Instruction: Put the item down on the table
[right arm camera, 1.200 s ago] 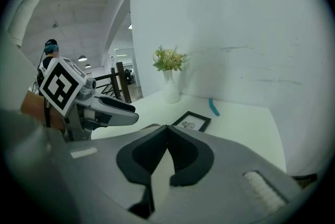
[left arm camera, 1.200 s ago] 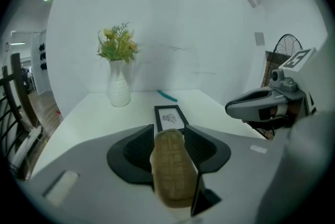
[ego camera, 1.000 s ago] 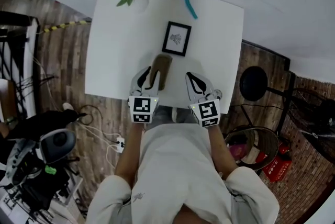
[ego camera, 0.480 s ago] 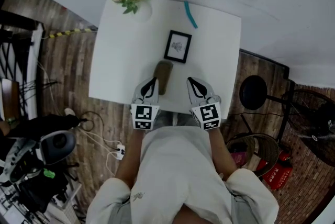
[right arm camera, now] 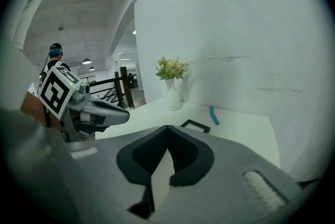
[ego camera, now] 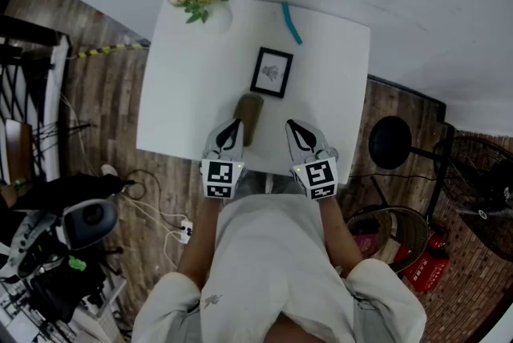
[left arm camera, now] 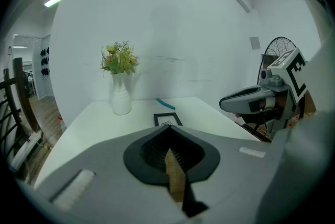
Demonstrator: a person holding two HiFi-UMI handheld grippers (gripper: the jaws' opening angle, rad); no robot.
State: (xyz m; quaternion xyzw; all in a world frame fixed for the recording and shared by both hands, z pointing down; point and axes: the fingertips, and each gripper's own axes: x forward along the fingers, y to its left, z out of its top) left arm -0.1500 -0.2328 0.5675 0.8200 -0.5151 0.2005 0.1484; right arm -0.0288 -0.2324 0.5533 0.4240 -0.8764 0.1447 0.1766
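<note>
So the brown item point(ego camera: 249, 117) is lying flat on the white table point(ego camera: 180, 93), lower middle of the frame, right below the little picture frame point(ego camera: 272, 71). The left gripper point(ego camera: 233, 127) sits just left of it, jaws pinched together on nothing; the item only peeks through the slit behind them. The right gripper point(ego camera: 294, 127) is a bit off to its right, jaws closed too, empty.
</note>
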